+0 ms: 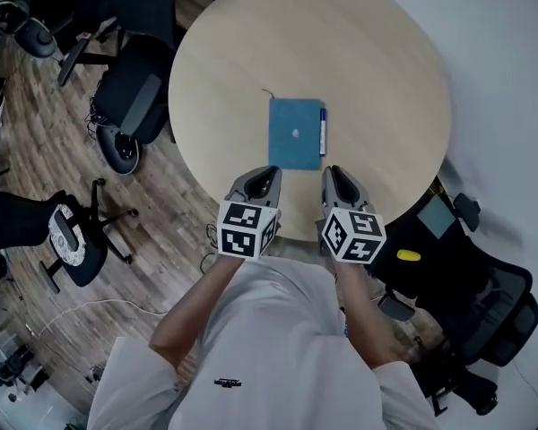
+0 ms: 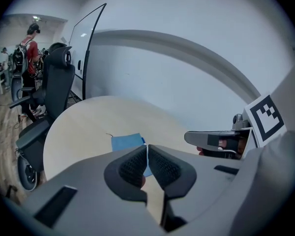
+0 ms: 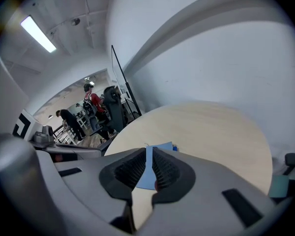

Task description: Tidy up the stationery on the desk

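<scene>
A blue notebook lies flat near the middle of the round wooden table, with a thin bookmark string at its far left corner. A blue and white pen lies along the notebook's right edge. My left gripper hovers at the notebook's near left corner, jaws shut with nothing between them. My right gripper hovers at the near right corner, also shut and empty. The notebook shows beyond the left jaws, and the notebook shows past the right jaws.
Black office chairs stand left of the table on the wood floor, another chair at the right with a yellow object. People stand far off across the room. A glass panel rises behind the table.
</scene>
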A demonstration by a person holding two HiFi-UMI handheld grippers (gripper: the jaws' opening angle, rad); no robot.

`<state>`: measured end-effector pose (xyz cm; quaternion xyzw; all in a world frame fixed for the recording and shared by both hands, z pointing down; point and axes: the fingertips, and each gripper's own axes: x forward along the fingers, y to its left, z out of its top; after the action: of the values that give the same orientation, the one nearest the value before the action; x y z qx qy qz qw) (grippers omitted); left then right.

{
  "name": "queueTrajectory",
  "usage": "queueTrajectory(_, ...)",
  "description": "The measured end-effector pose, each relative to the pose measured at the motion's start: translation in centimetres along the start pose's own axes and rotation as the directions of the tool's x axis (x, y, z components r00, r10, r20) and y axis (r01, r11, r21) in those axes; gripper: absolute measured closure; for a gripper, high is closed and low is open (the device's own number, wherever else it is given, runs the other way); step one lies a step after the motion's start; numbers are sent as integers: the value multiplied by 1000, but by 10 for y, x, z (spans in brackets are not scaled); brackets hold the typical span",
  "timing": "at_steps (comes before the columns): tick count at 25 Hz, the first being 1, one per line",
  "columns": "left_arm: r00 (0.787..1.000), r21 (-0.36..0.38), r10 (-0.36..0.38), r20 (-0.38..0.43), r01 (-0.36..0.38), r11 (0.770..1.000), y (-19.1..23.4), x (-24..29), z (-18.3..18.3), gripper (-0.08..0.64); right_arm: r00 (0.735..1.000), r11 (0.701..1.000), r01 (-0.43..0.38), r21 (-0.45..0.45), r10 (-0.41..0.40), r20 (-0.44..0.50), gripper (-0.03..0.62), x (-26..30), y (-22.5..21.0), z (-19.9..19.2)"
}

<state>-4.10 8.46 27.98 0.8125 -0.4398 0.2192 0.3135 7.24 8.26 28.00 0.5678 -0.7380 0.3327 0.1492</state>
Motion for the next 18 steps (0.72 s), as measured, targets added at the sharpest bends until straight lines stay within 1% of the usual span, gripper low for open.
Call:
queueTrajectory(5, 999, 44, -19, 40, 17, 999, -14, -30, 17, 534, 997, 999, 17, -51, -14, 73, 526, -32, 16, 22)
queueTrajectory(9, 996, 101, -33, 80, 25, 995, -22, -45, 29, 533, 991, 992, 16, -125, 1, 132, 526, -54, 30, 43)
queueTrajectory(12, 992, 129, -47, 114, 32, 991, -29, -52, 44, 534, 984, 984, 18, -175, 14, 176, 526, -69, 40, 57)
queueTrajectory(16, 983, 158, -78, 168, 51, 986, -42, -66, 63, 534, 977, 976, 13, -219, 34, 212, 529, -84, 54, 63)
queueTrajectory(18, 979, 170, -91, 185, 59, 984, -48, -70, 69, 534, 976, 975, 14, -224, 36, 216, 532, -87, 55, 60)
